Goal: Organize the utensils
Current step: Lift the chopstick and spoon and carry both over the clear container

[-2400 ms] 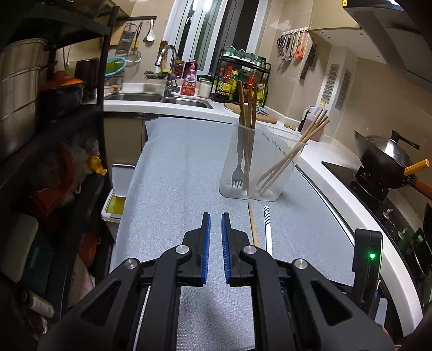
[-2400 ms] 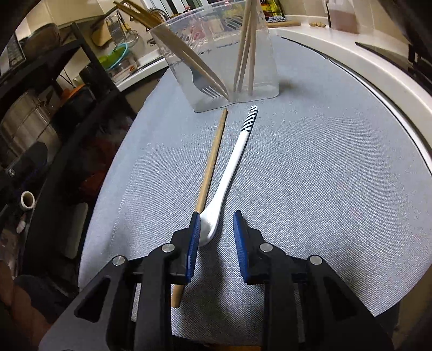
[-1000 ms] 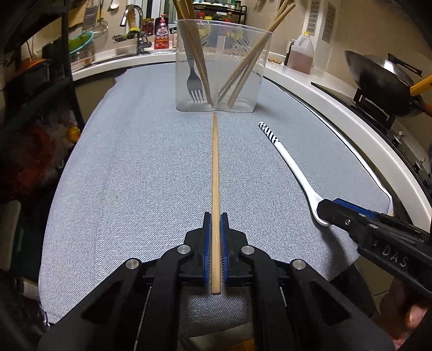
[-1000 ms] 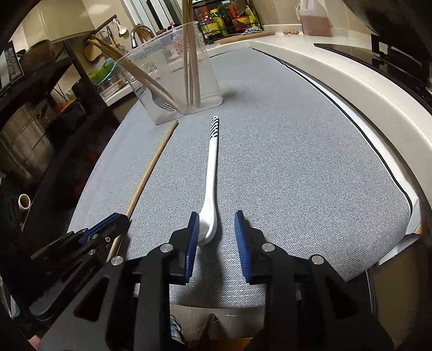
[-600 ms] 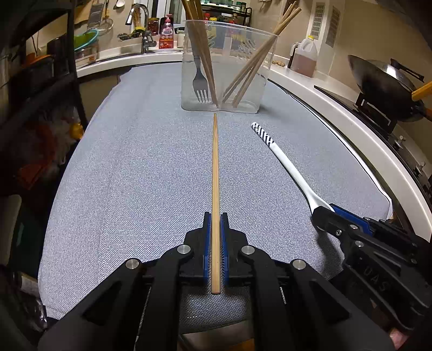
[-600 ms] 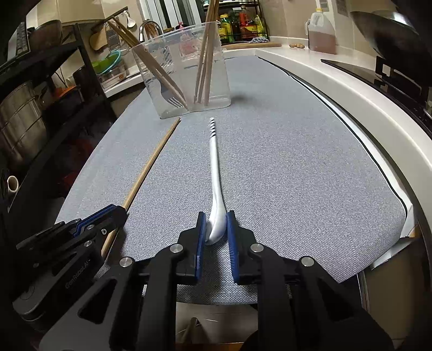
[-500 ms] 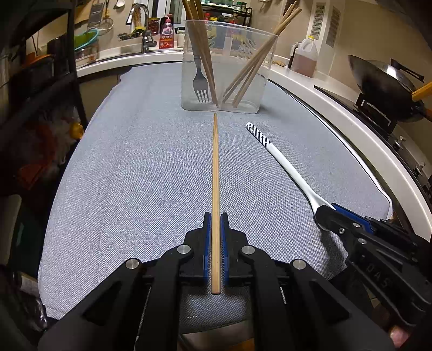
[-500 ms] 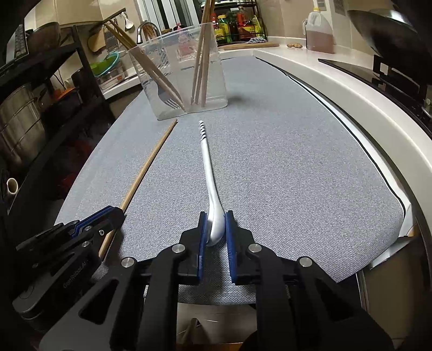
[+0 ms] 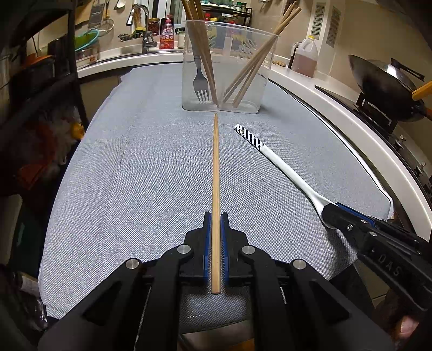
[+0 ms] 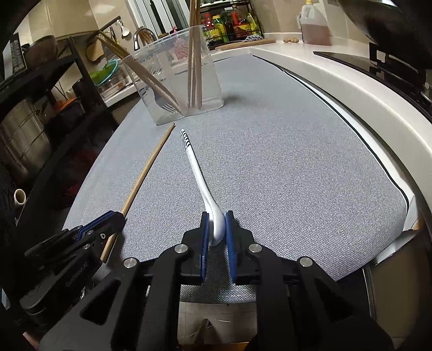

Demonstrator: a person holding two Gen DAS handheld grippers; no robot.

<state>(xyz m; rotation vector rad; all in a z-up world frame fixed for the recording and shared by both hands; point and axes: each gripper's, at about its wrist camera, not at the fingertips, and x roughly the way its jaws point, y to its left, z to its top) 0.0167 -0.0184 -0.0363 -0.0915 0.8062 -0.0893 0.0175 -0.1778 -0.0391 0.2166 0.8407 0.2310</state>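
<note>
spoon (image 10: 198,175) bowl hidden between gripper pads

White spoon (image 10: 201,183) bowl between right gripper (image 10: 216,220) jaws, chopstick (image 10: 145,172) alongside.

I am in a home kitchen. Behind my table (image 9: 135,162) I see a sink with a tap (image 9: 140,16), a dark wok (image 9: 383,83) on the stove, a rack of sauce bottles (image 10: 229,24), a jug of oil (image 9: 303,58), and ladles hanging on the wall.
</note>
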